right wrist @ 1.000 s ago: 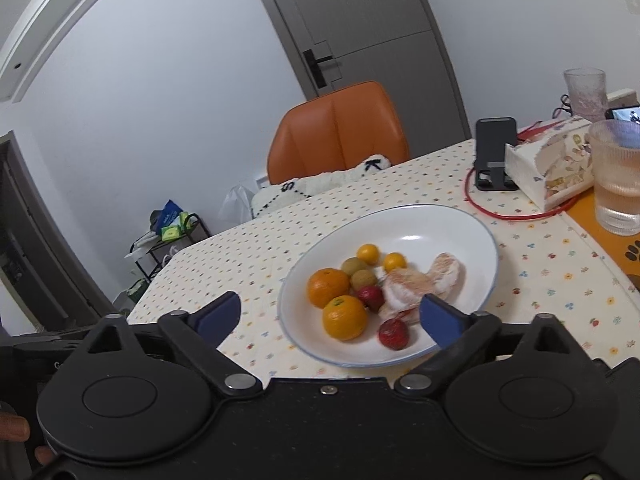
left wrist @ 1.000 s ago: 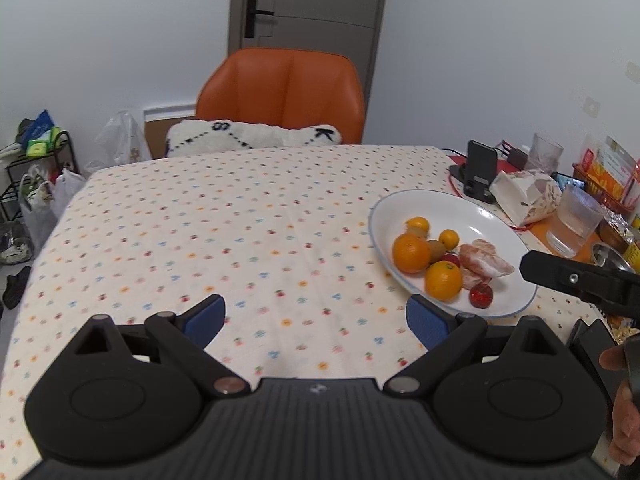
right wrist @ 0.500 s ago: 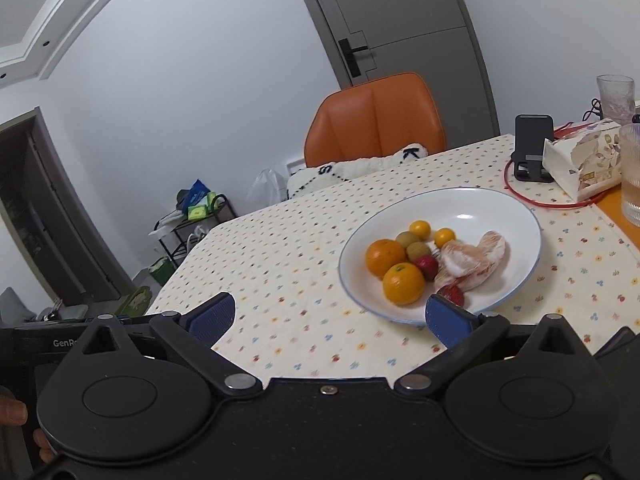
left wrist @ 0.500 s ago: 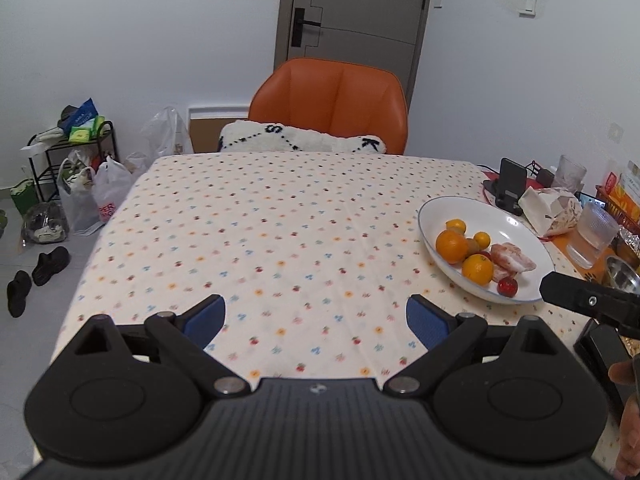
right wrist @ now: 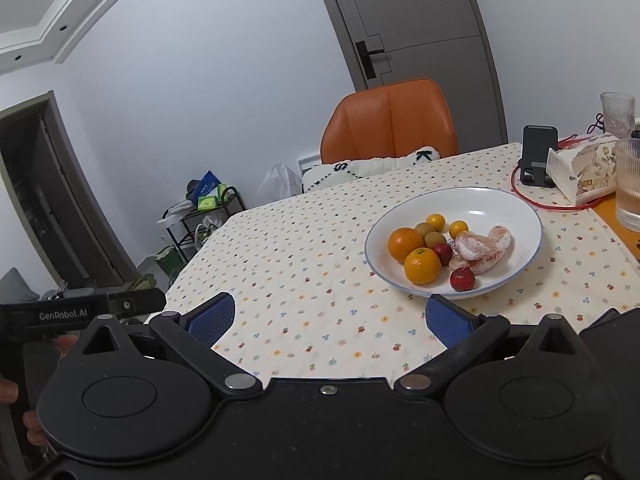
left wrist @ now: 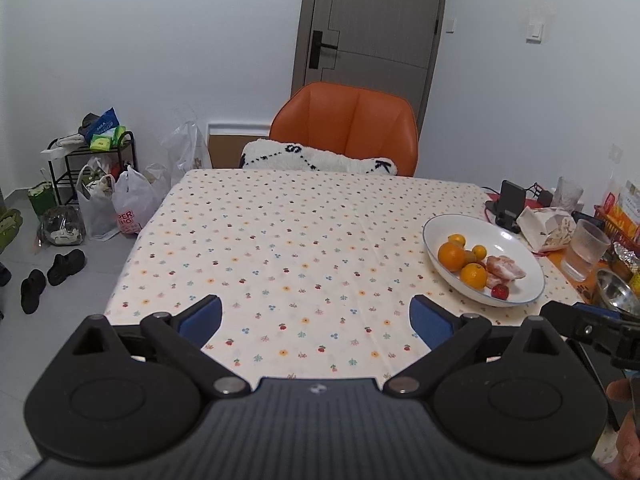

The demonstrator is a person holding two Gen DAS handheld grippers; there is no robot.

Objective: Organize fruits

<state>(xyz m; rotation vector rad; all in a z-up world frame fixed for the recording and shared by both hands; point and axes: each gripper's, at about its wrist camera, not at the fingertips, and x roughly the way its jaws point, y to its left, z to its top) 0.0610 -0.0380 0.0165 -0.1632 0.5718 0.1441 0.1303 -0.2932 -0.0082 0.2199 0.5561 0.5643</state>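
A white plate (left wrist: 524,236) (right wrist: 496,204) on the right side of the table holds two oranges (left wrist: 451,256) (right wrist: 422,265), small yellow citrus (right wrist: 435,222), kiwis (right wrist: 435,239), red fruits (right wrist: 463,279) and peeled pinkish segments (left wrist: 505,267) (right wrist: 482,246). My left gripper (left wrist: 316,318) hovers open over the near table edge, left of the plate, with nothing between its blue pads. My right gripper (right wrist: 328,318) is open too, in front of the plate and a little to its left, holding nothing.
The dotted tablecloth (left wrist: 288,240) covers the table. An orange chair (left wrist: 348,128) with a white cushion stands at the far side. A phone stand (right wrist: 538,156), tissue pack (right wrist: 582,172), glasses (right wrist: 630,184) and a metal bowl (left wrist: 614,292) crowd the right edge. Bags and shoes lie on the floor at left.
Both grippers have pulled back and up from the table, so the plate looks smaller and farther. Both stay open; the fruit has not moved.
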